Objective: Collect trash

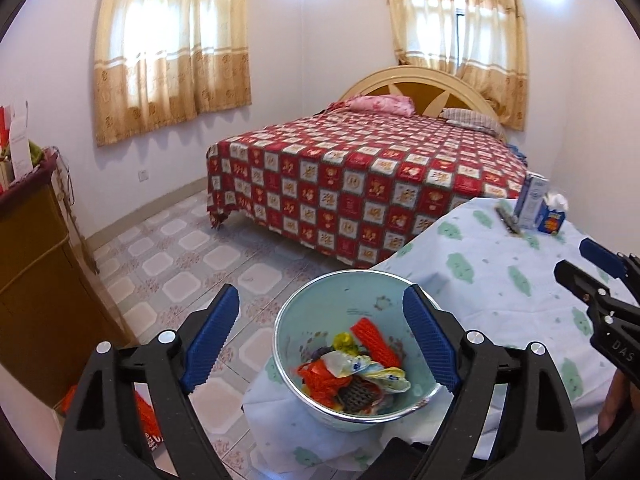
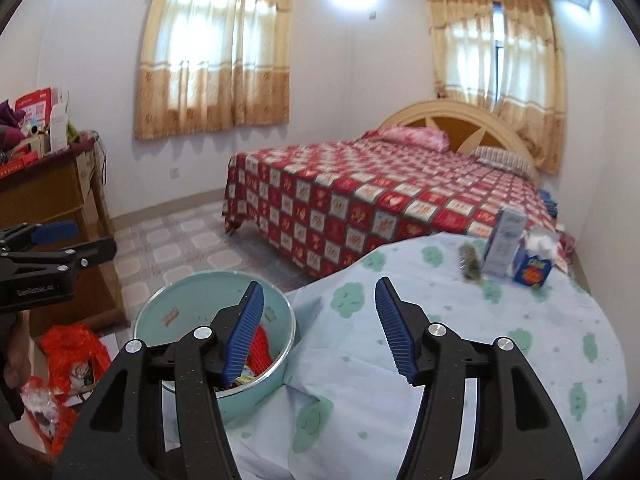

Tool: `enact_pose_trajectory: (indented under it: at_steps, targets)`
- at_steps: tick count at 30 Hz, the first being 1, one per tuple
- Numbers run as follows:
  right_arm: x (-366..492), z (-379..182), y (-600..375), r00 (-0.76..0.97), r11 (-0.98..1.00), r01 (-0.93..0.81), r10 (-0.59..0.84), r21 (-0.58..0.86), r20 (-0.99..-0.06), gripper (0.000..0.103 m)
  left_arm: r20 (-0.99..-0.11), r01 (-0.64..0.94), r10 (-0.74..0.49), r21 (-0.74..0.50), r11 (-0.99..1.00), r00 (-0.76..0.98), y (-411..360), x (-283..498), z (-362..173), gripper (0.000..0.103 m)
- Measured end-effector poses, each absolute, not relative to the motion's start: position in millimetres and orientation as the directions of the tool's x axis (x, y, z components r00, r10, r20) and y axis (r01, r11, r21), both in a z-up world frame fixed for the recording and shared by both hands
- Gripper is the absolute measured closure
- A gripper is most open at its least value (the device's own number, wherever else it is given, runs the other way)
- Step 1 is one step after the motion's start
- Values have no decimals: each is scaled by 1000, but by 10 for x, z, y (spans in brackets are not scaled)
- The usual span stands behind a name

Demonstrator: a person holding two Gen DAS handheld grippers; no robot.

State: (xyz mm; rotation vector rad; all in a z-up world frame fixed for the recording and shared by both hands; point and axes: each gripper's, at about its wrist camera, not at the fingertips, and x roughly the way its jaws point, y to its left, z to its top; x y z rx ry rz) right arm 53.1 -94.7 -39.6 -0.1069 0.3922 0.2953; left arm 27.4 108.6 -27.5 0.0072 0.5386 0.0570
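The left wrist view looks forward and slightly down between its own gripper's fingers from close above the pale green bowl (image 1: 352, 360) at the near left edge of the cloth-covered table (image 1: 500, 288). The right wrist view sits just to its right, closer over the cloth, with the bowl (image 2: 216, 320) at its lower left. Both face the far bed (image 1: 360, 176), two curtained windows and the cartons (image 2: 516, 252) at the table's far right.
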Motion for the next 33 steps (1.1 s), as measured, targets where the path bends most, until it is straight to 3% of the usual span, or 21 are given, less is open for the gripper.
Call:
enact_pose_trajectory:
  at_steps: [9,33]
  targets:
    - [400,-261,-1095,907,961,-273,239,-51,-348,42,-484,-40,50,32,999,874,997,181,-170,19]
    - [349,-227,-1030,909,959,-277,239,-66,-340,42,-477,-42,51,29,999,878,999,157,-137,16]
